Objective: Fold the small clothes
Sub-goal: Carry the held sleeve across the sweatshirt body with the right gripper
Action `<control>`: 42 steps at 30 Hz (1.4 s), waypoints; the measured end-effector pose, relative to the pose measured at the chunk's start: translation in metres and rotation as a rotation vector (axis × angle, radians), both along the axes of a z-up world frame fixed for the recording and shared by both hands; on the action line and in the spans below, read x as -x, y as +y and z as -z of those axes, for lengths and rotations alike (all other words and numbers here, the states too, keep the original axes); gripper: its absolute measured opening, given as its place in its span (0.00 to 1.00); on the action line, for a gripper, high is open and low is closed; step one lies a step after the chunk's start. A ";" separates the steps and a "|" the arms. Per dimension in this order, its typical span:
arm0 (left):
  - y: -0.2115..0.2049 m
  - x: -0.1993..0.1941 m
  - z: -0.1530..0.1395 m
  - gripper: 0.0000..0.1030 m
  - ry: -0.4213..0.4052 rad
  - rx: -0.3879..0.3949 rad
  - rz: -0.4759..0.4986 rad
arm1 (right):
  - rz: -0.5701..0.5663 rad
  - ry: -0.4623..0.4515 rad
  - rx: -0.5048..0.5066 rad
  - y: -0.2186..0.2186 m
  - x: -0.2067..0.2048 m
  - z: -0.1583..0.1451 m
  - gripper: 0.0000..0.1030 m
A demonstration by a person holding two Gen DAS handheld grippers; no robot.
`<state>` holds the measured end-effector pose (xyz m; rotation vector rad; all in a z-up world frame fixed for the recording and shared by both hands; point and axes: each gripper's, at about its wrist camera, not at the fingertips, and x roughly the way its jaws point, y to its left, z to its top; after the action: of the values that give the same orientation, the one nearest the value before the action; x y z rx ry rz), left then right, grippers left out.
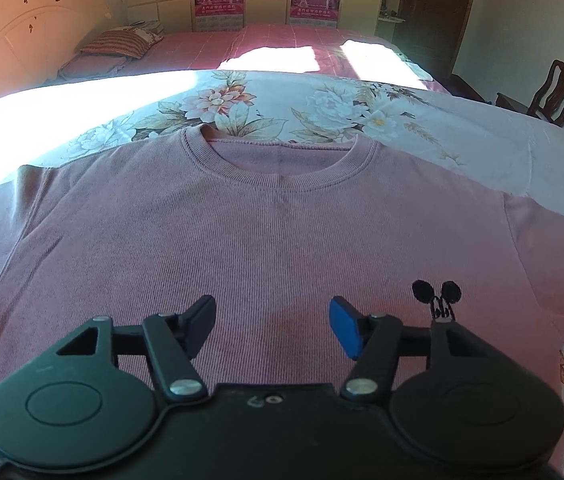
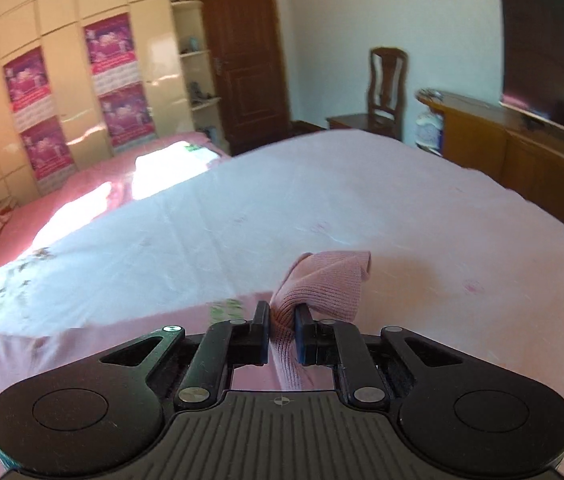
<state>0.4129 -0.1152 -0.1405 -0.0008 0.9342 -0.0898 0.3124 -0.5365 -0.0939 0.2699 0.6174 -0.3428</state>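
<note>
The left gripper [image 1: 273,326] hangs tilted down over the chest of the pink ribbed knit shirt [image 1: 266,232], jaws apart and empty; the shirt lies flat on the floral bedspread [image 1: 322,108]. The right gripper [image 2: 283,334] is clamped on a raised bunch of its fabric

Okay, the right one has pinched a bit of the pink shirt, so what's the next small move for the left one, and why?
Probably lower the left hand-held gripper and close it on the pink shirt. Its jaws stand apart over the flat fabric with nothing between them, while the right hand-held gripper is shut on a raised bunch of the shirt. A fold likely needs both sides held.
</note>
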 end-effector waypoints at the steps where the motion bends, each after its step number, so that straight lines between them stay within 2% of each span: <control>1: 0.002 0.001 -0.003 0.59 -0.005 0.004 -0.005 | -0.057 -0.018 0.009 0.022 -0.006 -0.007 0.11; 4: 0.011 0.003 -0.011 0.59 -0.016 0.014 -0.023 | -0.236 -0.054 0.006 0.092 -0.023 -0.018 0.10; 6: 0.020 0.005 -0.015 0.61 -0.022 0.019 -0.041 | -0.351 -0.059 -0.022 0.140 -0.033 -0.013 0.04; 8: 0.028 0.006 -0.017 0.61 -0.025 0.028 -0.055 | -0.450 -0.047 -0.045 0.186 -0.039 -0.004 0.04; 11: 0.041 0.006 -0.016 0.70 -0.014 0.052 -0.078 | -0.572 0.017 -0.073 0.240 -0.047 0.018 0.04; 13: 0.045 0.004 -0.014 0.71 -0.005 0.091 -0.068 | -0.579 0.022 -0.074 0.256 -0.042 0.026 0.05; 15: 0.041 0.000 -0.010 0.73 0.009 0.123 -0.032 | -0.551 0.044 -0.042 0.257 -0.036 0.034 0.05; 19: 0.019 -0.010 -0.003 0.73 0.033 0.150 0.034 | -0.432 0.116 0.067 0.218 -0.034 0.044 0.06; 20: 0.012 -0.010 0.000 0.73 0.034 0.153 0.049 | -0.398 0.143 0.106 0.206 -0.037 0.048 0.10; 22: 0.003 -0.012 0.004 0.74 0.041 0.150 0.085 | -0.361 0.182 0.119 0.188 -0.041 0.055 0.36; 23: -0.001 -0.012 0.005 0.74 0.043 0.147 0.102 | -0.355 0.183 0.116 0.182 -0.041 0.058 0.57; 24: -0.003 -0.011 0.007 0.74 0.043 0.140 0.113 | -0.359 0.182 0.123 0.180 -0.042 0.059 0.60; 29: 0.001 -0.014 0.012 0.74 0.052 0.127 0.110 | -0.413 0.205 0.156 0.186 -0.055 0.068 0.60; 33: 0.010 -0.018 0.015 0.74 0.056 0.127 0.090 | -0.443 0.222 0.196 0.193 -0.069 0.084 0.59; 35: 0.014 -0.020 0.017 0.74 0.064 0.131 0.084 | -0.447 0.223 0.212 0.193 -0.074 0.089 0.50; 36: 0.015 -0.021 0.018 0.73 0.066 0.134 0.082 | -0.448 0.224 0.209 0.191 -0.077 0.091 0.38; 38: 0.017 -0.022 0.019 0.72 0.066 0.136 0.080 | -0.439 0.212 0.182 0.186 -0.080 0.092 0.30; 41: 0.019 -0.023 0.020 0.72 0.057 0.134 0.080 | -0.379 0.175 0.049 0.165 -0.081 0.084 0.07; 42: 0.020 -0.023 0.020 0.72 0.054 0.133 0.082 | -0.358 0.159 0.007 0.159 -0.079 0.081 0.07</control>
<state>0.4359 -0.0956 -0.1607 -0.0888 0.9810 -0.2283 0.3917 -0.3779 -0.1748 0.1220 0.8062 -0.0209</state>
